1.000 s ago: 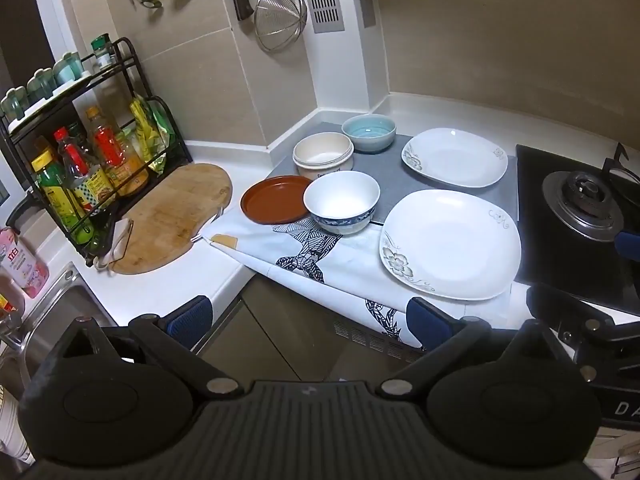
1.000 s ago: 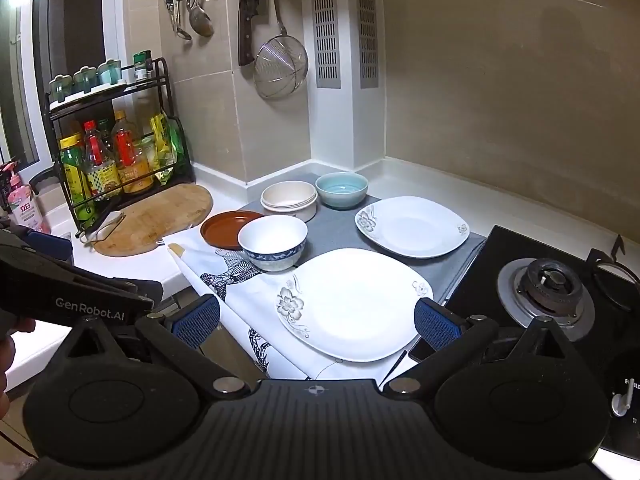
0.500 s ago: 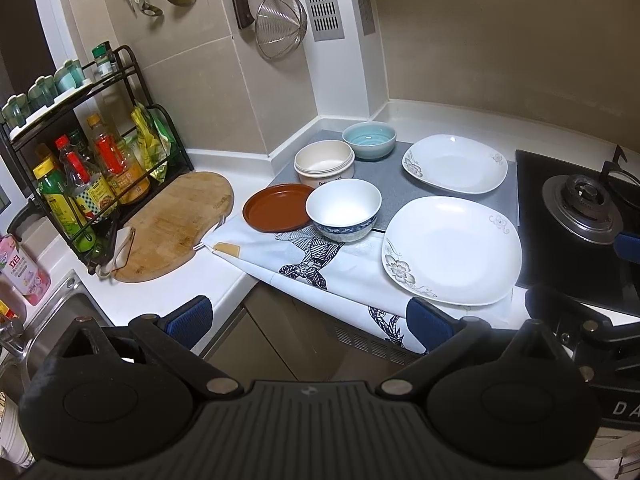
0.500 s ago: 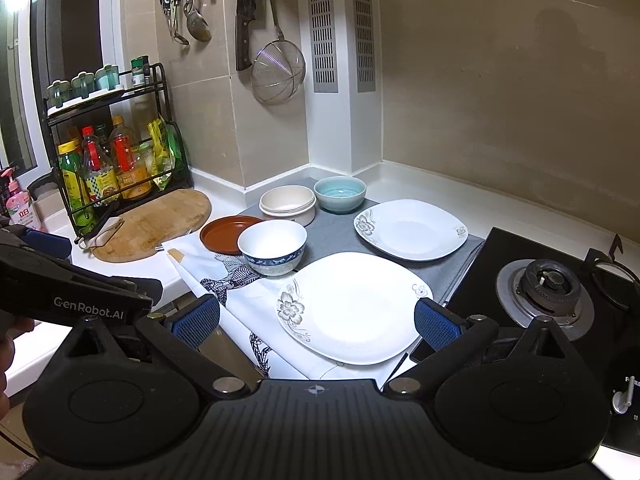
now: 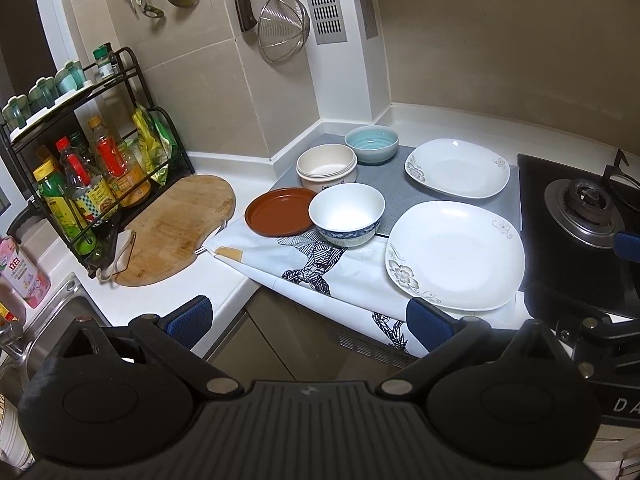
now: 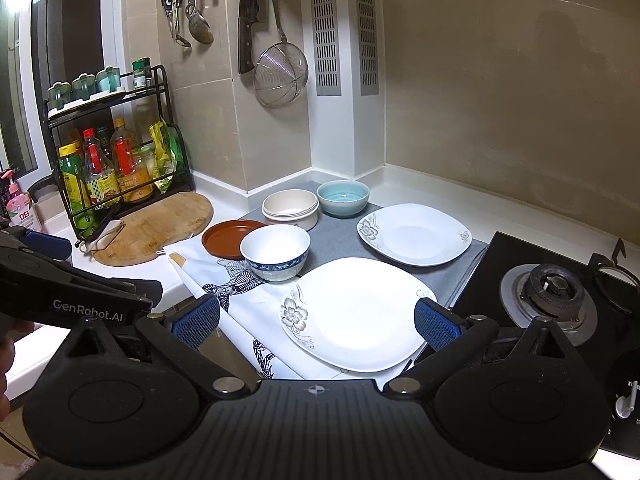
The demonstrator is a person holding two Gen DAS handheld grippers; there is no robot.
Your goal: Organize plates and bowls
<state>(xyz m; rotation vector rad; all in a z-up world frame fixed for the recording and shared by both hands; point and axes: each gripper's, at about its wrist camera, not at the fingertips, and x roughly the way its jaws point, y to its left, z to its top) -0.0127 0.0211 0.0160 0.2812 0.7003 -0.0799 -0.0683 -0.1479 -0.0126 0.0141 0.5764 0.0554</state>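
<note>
Two white square plates with flower prints lie on the counter: a near plate [image 5: 456,254] [image 6: 356,314] on a patterned cloth and a far plate [image 5: 458,167] [image 6: 414,234] on a grey mat. A white bowl with a blue band [image 5: 347,214] [image 6: 275,252] sits beside a brown round plate [image 5: 278,211] [image 6: 230,237]. Behind them stand stacked cream bowls [image 5: 327,168] [image 6: 290,208] and a teal bowl [image 5: 372,144] [image 6: 343,198]. My left gripper [image 5: 310,318] hangs open off the counter's front edge. My right gripper [image 6: 316,320] is open, held just before the near plate. Neither holds anything.
A gas burner [image 5: 584,212] [image 6: 550,292] on a black hob lies to the right. On the left are a wooden cutting board [image 5: 172,228], a black rack of bottles [image 5: 86,184] and a sink [image 5: 44,332]. A strainer [image 6: 280,78], a cleaver and ladles hang on the wall.
Both views have lifted and drawn back slightly, so the dishes sit a little lower in frame. The dishes have not moved, and both grippers stay open.
</note>
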